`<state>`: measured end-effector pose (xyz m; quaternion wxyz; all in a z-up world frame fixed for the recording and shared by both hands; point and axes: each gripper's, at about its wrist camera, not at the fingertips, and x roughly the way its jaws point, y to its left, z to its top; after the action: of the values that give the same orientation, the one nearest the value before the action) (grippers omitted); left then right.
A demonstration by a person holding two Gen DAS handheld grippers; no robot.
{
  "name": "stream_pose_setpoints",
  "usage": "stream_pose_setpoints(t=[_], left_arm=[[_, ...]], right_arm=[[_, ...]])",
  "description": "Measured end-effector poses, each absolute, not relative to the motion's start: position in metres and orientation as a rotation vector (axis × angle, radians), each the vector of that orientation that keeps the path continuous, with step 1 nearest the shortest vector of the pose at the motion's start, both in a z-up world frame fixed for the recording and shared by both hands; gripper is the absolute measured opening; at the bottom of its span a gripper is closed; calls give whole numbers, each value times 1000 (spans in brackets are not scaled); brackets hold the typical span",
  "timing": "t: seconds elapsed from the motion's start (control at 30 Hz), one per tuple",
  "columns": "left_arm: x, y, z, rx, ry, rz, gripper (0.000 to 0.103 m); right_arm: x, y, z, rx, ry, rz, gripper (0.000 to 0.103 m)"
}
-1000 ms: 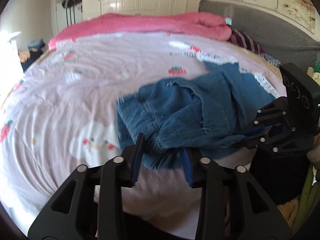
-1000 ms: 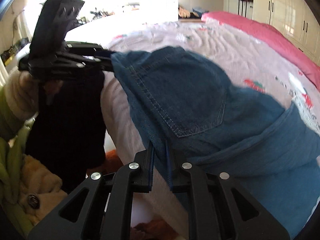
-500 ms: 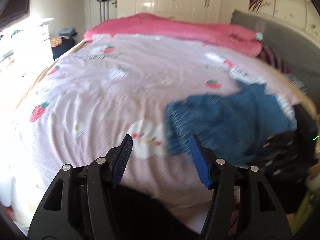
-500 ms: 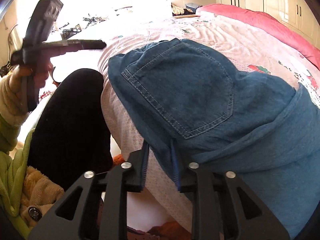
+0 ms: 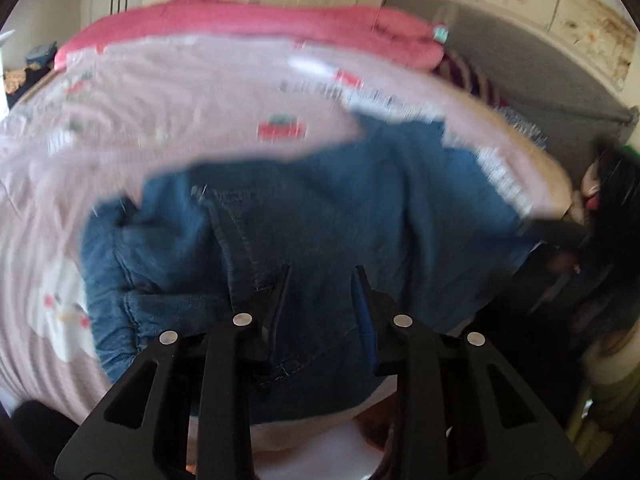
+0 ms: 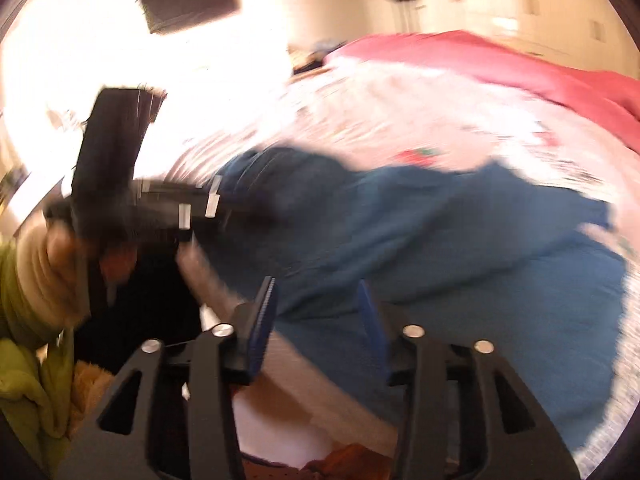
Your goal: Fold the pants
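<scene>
Blue denim pants lie crumpled on the near edge of the bed, also in the right wrist view. My left gripper is open, its fingers over the pants' near part, holding nothing. My right gripper is open over the pants' near edge and empty. The left gripper shows in the right wrist view at the pants' left end. Both views are blurred by motion.
The bed has a pink printed sheet and a folded pink blanket at the far side. A grey headboard stands at the right. The person's dark legs and green sleeve are by the bed edge.
My right gripper has let go of the pants and opened. My left gripper, which swung away to the left open, has come back over the pants. The pants have dropped onto the bed.
</scene>
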<state>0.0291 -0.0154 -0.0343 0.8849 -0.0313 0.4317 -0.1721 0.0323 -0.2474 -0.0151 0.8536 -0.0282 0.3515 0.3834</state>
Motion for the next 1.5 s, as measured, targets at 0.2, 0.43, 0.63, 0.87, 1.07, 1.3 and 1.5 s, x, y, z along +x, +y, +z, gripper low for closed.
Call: stream_pose_setpoints(t=[0.2,0.43,0.63,0.87,1.07,1.3,1.5], left_arm=[[29,-12,-43,-60,888,-336,23],[2,-14,23,-96,712,-383,59],[35,-56,25,-114,742,-495,66],[84,-95,-7,-176,851,-567,56],[87,-96,-35,-179,896,-589,37],[92,-98,-46,-167,915,-632,3],[93,-104,-52,-144,926,-634,3]], right_arm=[[61,-283,-8,53,743,680,59],[97,-295,3,58,736,570,76],[152,-277,17,39,768,546,81],[210,-263,30,-61,820,500,85],[250,-240,15,-194,882,479,85],[297,-215,-4,-231,965,450,85],[332,-193,-28,-291,1077,402,77]])
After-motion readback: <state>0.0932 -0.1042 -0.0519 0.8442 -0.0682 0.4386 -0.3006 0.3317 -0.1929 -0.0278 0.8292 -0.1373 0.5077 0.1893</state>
